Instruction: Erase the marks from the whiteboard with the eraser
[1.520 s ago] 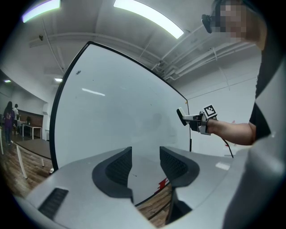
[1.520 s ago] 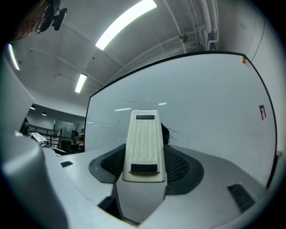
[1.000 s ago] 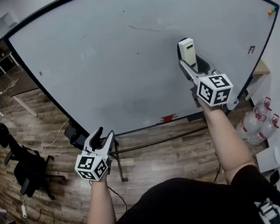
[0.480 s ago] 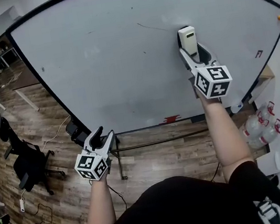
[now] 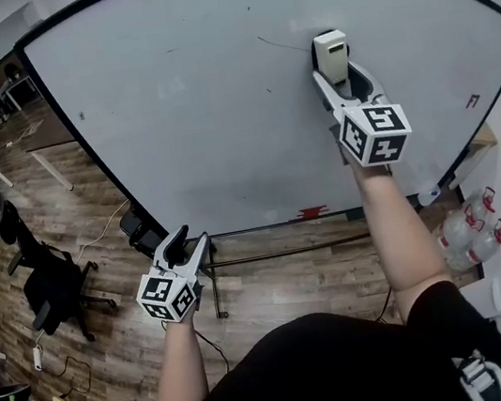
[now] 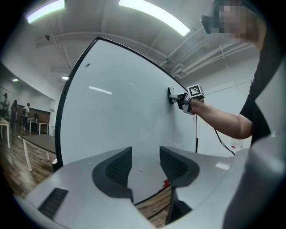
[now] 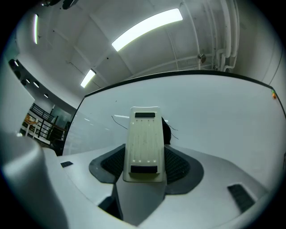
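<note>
Big white whiteboard [image 5: 216,105] fills the head view. Right tongs [image 5: 342,82] hold a cream plastic eraser [image 5: 332,55] against its upper right, and left tongs [image 5: 185,244] sit low-left, off the board. Left gripper view: tongs apart, empty. Right gripper view: tongs clamped on the eraser.

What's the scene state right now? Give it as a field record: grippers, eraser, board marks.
right gripper: shut on the eraser, raised at the whiteboard
eraser: upright, face against the whiteboard
left gripper: jaws apart, nothing between them, held low, off the board
marks: thin dark line just left of the eraser; small mark near the right edge
</note>
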The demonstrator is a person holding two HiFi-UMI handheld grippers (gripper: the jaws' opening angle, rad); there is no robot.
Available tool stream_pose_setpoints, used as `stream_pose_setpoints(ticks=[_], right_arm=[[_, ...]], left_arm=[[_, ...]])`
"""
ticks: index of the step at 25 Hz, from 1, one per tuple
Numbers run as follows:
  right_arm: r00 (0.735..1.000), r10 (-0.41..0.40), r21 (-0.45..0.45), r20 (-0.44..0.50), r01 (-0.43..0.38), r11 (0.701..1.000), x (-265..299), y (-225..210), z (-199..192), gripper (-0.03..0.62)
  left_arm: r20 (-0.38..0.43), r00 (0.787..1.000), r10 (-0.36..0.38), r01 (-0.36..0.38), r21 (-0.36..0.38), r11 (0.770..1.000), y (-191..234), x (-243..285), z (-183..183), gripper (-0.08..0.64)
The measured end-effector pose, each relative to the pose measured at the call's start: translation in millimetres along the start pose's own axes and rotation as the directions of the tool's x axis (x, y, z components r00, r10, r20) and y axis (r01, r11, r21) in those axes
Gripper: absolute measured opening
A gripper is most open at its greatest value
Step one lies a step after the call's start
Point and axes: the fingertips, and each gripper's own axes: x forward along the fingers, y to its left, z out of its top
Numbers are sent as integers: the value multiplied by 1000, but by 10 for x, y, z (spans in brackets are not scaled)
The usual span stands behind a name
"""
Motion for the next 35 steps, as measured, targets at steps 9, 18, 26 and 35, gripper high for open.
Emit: stream_pose_setpoints(ticks=[9, 18, 26, 35], right_arm=[[999, 28, -75, 26, -26, 997, 184, 324, 258, 247], [994, 104, -164, 45, -95, 982, 432, 941, 565, 247], [980, 198, -241, 25, -187, 952, 605, 1607, 515, 247], [971, 236, -301, -26, -233, 925, 662, 1960, 365, 247]], left_arm=[[2, 999, 46, -46, -4, 999, 94, -159, -5, 204], [5, 999, 40, -40, 6, 999, 2, -151, 17, 204], [3, 997, 75, -75, -17, 997, 118, -261, -55, 204], [3, 997, 81, -81, -30, 996, 187, -323, -98, 204]])
